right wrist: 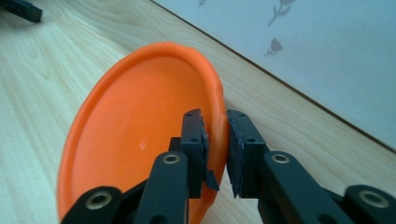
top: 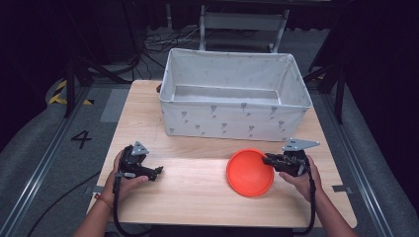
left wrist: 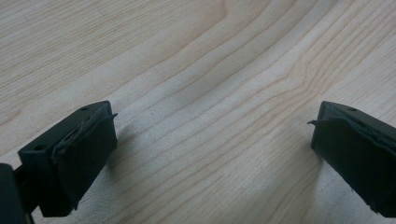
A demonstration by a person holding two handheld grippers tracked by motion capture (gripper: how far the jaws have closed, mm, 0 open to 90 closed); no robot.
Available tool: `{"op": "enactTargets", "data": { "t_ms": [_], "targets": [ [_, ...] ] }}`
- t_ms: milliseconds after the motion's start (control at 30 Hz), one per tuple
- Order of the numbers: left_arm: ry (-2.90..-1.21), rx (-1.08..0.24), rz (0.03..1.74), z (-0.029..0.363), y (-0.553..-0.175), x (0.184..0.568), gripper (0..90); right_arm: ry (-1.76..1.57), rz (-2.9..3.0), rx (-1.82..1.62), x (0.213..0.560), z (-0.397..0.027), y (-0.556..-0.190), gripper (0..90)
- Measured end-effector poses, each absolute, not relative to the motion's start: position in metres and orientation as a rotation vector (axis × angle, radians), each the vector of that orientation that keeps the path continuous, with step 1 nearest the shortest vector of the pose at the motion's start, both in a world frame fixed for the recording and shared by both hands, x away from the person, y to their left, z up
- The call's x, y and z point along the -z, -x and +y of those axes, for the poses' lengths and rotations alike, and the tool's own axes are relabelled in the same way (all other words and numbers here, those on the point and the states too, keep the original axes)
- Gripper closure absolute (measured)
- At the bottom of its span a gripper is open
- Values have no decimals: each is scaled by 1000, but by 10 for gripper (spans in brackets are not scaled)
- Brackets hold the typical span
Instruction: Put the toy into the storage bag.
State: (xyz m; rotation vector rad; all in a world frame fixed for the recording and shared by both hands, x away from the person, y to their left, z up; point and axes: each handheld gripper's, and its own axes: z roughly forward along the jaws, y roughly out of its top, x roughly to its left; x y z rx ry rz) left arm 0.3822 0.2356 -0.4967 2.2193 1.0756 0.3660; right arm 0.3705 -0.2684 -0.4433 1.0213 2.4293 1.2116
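Wooden surface [top: 197, 192] w/ pale grain is sitting on grey floor [top: 44, 148]. Black "4" mark [top: 81, 138] is showing on floor at 9 o'clock of surface; yellow-black hazard tape [top: 60, 94] is lying approx 10 o'clock. Cables [top: 163, 42] are tangling at 12 o'clock, beside a light-coloured frame [top: 242, 22].

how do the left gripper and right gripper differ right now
The left gripper has its jaws spread wide with bare table between them, while the right gripper is shut on the rim of the orange plate. The left gripper holds nothing; the right gripper has the orange plate pinched and tilted. Both are hand-held, black, low over the table in front of the white fabric bin, and point inward.
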Motion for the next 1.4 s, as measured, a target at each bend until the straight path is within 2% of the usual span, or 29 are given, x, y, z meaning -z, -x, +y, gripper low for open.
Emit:
{"op": "enactTargets", "data": {
  "t_ms": [567, 833, 1200, 1400],
  "targets": [
    [-2219, -367, 1078, 236, -382, 497, 6, -687, 2508, -1039, 381, -228, -351, 819],
    [-2221, -374, 1071, 236, -383, 497, 4, -614, 2504, -997, 358, -225, -352, 820],
    [-2222, -374, 1071, 236, -383, 496, 4, -578, 2542, -917, 356, -225, -352, 820],
    [-2222, -374, 1071, 236, -383, 496, 4, -567, 2513, -930, 337, -232, -348, 820]
  ]
}}
